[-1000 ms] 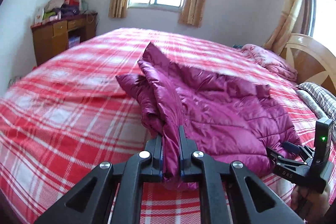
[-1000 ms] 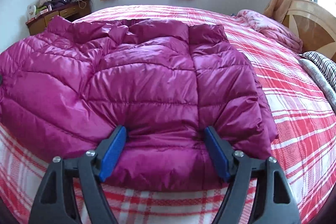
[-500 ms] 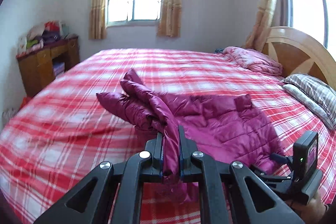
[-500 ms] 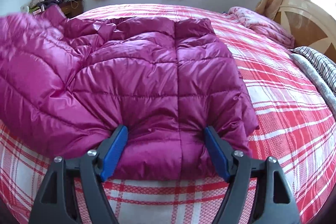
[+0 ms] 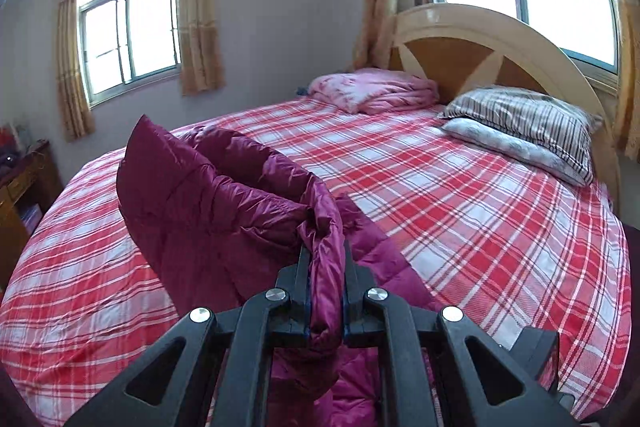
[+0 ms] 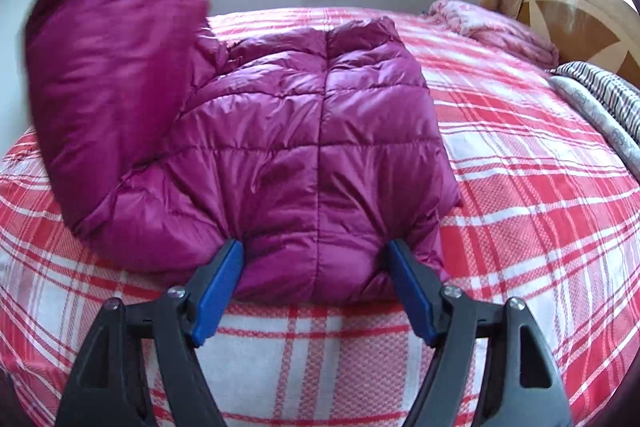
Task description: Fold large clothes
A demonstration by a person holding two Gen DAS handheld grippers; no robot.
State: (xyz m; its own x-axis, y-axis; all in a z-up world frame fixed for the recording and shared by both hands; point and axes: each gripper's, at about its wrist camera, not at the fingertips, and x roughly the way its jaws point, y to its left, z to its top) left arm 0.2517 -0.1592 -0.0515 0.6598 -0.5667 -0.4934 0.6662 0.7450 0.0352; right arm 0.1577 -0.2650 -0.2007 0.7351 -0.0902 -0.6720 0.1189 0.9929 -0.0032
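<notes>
A magenta puffer jacket [image 6: 320,147] lies on the red plaid bed [image 6: 520,195]. My left gripper [image 5: 324,255] is shut on a fold of the jacket's edge [image 5: 326,227] and holds it up, so that side [image 5: 208,211] hangs raised over the bed. In the right wrist view this lifted side [image 6: 120,47] is a blurred mass at the upper left. My right gripper [image 6: 316,251] stands wide open at the near hem, its blue pads [image 6: 218,291] dug into the fabric on either side of a bulge, and the hem runs on beyond both pads.
A striped pillow [image 5: 520,123] and a folded pink blanket [image 5: 372,91] lie by the wooden headboard [image 5: 480,39]. A wooden dresser [image 5: 16,203] stands at the far left. Curtained windows line both walls. Bare plaid sheet [image 5: 480,219] spreads to the right of the jacket.
My left gripper has swung up and to the right with the jacket's edge, raising that side off the bed and over the rest. The right gripper stays at the hem.
</notes>
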